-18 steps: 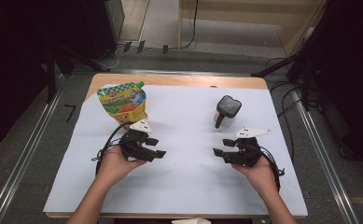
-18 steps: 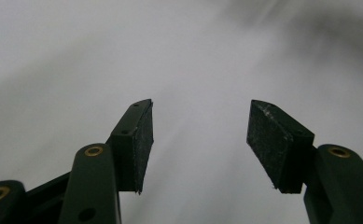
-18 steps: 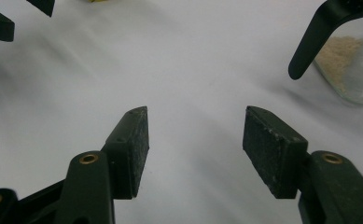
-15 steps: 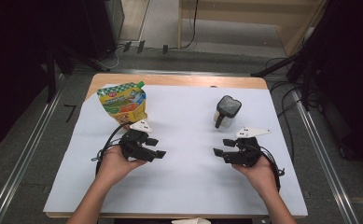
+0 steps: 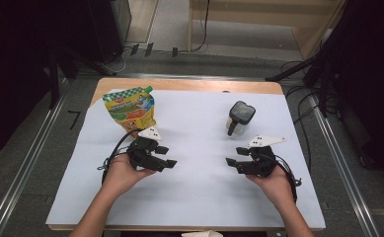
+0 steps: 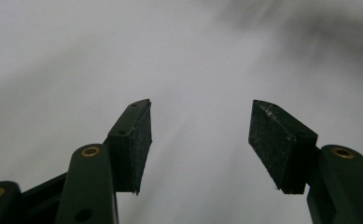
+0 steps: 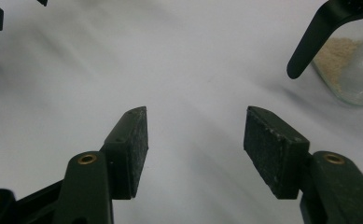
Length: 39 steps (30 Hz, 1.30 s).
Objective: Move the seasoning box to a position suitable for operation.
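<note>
A colourful spouted pouch lies at the back left of the white table cover. A glass jar with a black lid and handle stands at the back right; in the right gripper view the jar holds a pale powder. My left gripper rests low over the cover just in front of the pouch, its jaws pointing right and open with nothing between them. My right gripper sits in front of the jar, pointing left, also open and empty.
The wooden table edge shows behind the cover. Metal rails run along both sides of the table, and cables lie on the floor behind. A white scrap sits at the front edge.
</note>
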### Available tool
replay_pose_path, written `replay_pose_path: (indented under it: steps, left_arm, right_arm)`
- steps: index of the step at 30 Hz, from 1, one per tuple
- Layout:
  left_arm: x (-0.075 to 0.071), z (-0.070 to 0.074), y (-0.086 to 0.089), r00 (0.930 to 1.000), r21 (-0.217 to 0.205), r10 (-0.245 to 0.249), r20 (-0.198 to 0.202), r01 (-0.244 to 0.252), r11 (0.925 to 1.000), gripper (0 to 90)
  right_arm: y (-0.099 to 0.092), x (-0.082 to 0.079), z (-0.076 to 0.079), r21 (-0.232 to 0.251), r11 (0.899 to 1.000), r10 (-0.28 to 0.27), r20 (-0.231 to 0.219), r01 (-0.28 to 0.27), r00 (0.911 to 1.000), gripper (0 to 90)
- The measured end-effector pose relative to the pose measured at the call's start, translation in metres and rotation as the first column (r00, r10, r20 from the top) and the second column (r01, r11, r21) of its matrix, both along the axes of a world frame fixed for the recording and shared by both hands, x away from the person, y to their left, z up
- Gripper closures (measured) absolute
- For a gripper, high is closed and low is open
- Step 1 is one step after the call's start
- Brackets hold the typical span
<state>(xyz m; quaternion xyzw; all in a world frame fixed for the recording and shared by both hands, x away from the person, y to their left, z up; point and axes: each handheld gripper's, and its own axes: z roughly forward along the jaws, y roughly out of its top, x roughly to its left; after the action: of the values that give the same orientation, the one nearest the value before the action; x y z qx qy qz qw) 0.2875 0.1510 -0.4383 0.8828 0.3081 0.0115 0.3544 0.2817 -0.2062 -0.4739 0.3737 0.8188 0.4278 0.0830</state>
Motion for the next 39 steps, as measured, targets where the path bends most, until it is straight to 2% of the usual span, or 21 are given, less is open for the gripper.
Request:
replay_pose_path:
  steps: [24,30,39]
  left_arm:
    - [-0.001,0.002,0.000,1.0000,-0.009,-0.008,-0.004,0.008,0.9999,39.4]
    - [-0.002,0.003,-0.001,0.9999,-0.005,-0.013,-0.004,0.013,0.9999,38.9]
    - [-0.001,0.005,0.001,0.9999,-0.002,-0.010,0.005,0.010,1.0000,37.7]
  right_arm:
    - [-0.004,0.000,0.001,-0.007,1.000,-0.010,0.014,0.010,0.9998,40.9]
    - [-0.007,0.000,0.002,0.001,1.000,-0.021,0.011,0.021,0.9997,40.9]
    - [-0.017,0.004,0.009,0.001,0.999,-0.051,0.030,0.051,0.9982,40.7]
